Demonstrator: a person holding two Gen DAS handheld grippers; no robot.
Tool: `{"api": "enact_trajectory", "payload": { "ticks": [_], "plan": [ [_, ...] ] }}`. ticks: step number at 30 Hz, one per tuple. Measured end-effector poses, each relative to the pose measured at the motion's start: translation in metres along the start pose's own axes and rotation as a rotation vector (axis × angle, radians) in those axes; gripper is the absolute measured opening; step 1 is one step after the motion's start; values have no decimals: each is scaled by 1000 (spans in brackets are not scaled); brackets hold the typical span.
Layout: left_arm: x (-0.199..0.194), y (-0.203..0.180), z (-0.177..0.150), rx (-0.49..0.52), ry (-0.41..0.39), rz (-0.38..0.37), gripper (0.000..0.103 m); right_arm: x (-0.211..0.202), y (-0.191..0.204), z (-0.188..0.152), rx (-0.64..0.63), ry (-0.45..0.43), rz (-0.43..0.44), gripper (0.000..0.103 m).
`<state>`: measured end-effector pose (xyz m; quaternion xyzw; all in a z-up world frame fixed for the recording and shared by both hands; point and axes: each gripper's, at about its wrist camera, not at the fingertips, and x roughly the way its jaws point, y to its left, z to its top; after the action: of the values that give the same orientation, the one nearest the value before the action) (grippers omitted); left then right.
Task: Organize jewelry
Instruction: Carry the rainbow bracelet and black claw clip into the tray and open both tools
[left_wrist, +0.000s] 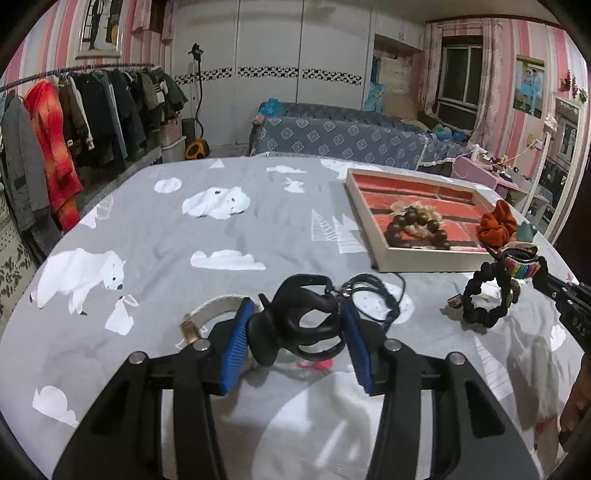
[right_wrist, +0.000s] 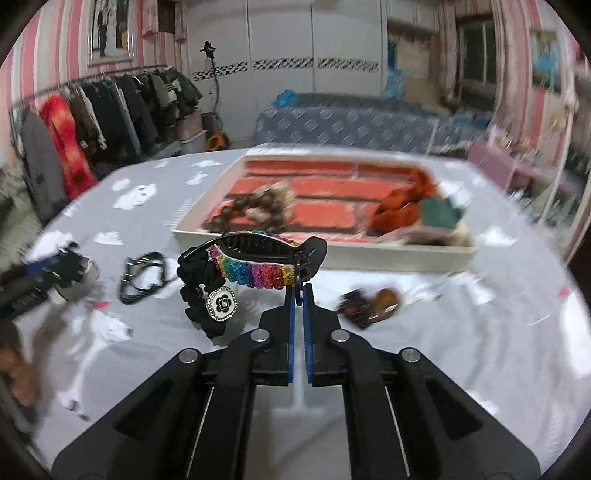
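Note:
In the left wrist view my left gripper (left_wrist: 295, 314) has its blue pads on either side of a black hair clip (left_wrist: 295, 325) on the grey bedsheet; I cannot tell whether the pads press it. A dark cord bracelet (left_wrist: 373, 295) lies just right of it. My right gripper (right_wrist: 299, 291) is shut on a rainbow-beaded black hair clip (right_wrist: 258, 266), held above the sheet, with a black scrunchie (right_wrist: 199, 295) and flower charm hanging from it. The white tray (left_wrist: 391, 254) with red lining holds a brown bead bracelet (left_wrist: 413, 225) and an orange scrunchie (left_wrist: 496, 223).
A small dark and orange piece (right_wrist: 373, 301) lies on the sheet right of the right gripper. A white band (left_wrist: 210, 314) lies under the left gripper. A clothes rack (left_wrist: 74, 122) stands at the left and a blue sofa (left_wrist: 351, 136) behind the bed.

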<state>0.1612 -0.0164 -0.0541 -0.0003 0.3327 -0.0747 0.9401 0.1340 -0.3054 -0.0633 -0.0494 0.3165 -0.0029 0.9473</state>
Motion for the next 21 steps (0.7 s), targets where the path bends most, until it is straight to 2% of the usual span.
{"api": "enact_trajectory", "payload": {
  "ticks": [7, 10, 11, 13, 15, 16, 18, 20, 21],
  "plan": [
    [-6, -11, -6, 1, -2, -20, 48, -11, -11, -8, -26, -25, -83, 5],
    [-10, -14, -9, 6, -5, -28, 48, -22, -11, -13, -68, -82, -187, 5],
    [-11, -16, -10, 8, -8, -32, 48, -24, -10, -13, -80, -92, -195, 5],
    [-13, -19, -10, 14, -10, -39, 48, -27, -10, -14, -84, -93, -155, 5],
    [-15, -21, -11, 16, -15, -43, 48, -29, -7, -17, -105, -106, -167, 5],
    [-17, -22, -12, 18, -16, -46, 48, -28, -8, -18, -99, -100, -142, 5],
    [-17, -22, -13, 18, -17, -50, 48, -28, -7, -21, -105, -110, -186, 5],
    [-18, -22, -15, 18, -16, -50, 48, -23, -11, -22, -82, -85, -172, 5],
    [-18, -22, -15, 17, -15, -51, 48, -24, -11, -23, -86, -102, -216, 5]
  ]
}}
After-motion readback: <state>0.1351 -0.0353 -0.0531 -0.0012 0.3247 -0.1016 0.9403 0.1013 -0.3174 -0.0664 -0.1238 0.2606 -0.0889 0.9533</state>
